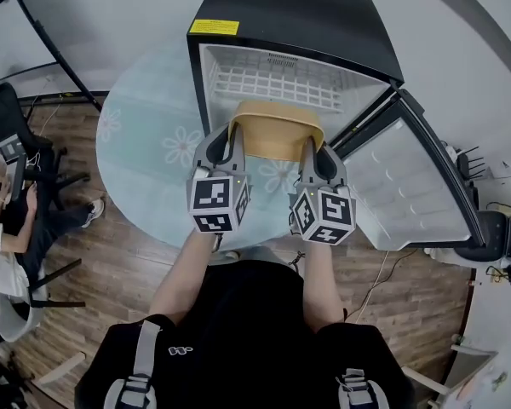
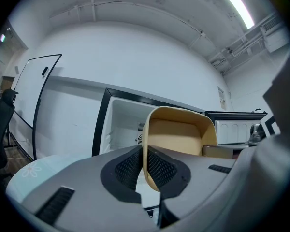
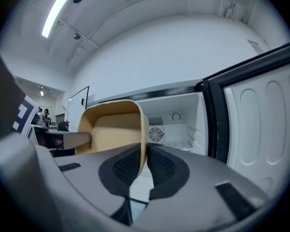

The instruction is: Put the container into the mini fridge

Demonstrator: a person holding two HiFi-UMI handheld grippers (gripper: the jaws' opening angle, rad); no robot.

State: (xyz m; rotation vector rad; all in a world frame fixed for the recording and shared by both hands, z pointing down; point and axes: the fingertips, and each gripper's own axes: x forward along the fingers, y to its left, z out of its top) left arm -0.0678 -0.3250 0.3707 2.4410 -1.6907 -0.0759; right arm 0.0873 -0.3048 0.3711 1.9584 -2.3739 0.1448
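A tan, open-topped container (image 1: 277, 129) hangs level in front of the open black mini fridge (image 1: 289, 24), held from both sides. My left gripper (image 1: 232, 143) is shut on its left wall (image 2: 146, 149). My right gripper (image 1: 313, 147) is shut on its right wall (image 3: 143, 144). The container (image 2: 181, 134) looks empty inside. Behind it stands the fridge's white interior (image 3: 176, 122) with a wire shelf (image 1: 277, 83) and a round fan grille (image 3: 155, 134). The fridge door (image 1: 417, 190) is swung open to the right.
The fridge stands on a round pale rug with flower prints (image 1: 149, 156) over a wooden floor. An office chair (image 1: 17, 135) and a person's legs (image 1: 43, 224) are at the left. A whiteboard stand (image 2: 41, 100) is left of the fridge. Cables (image 1: 370, 292) lie at the right.
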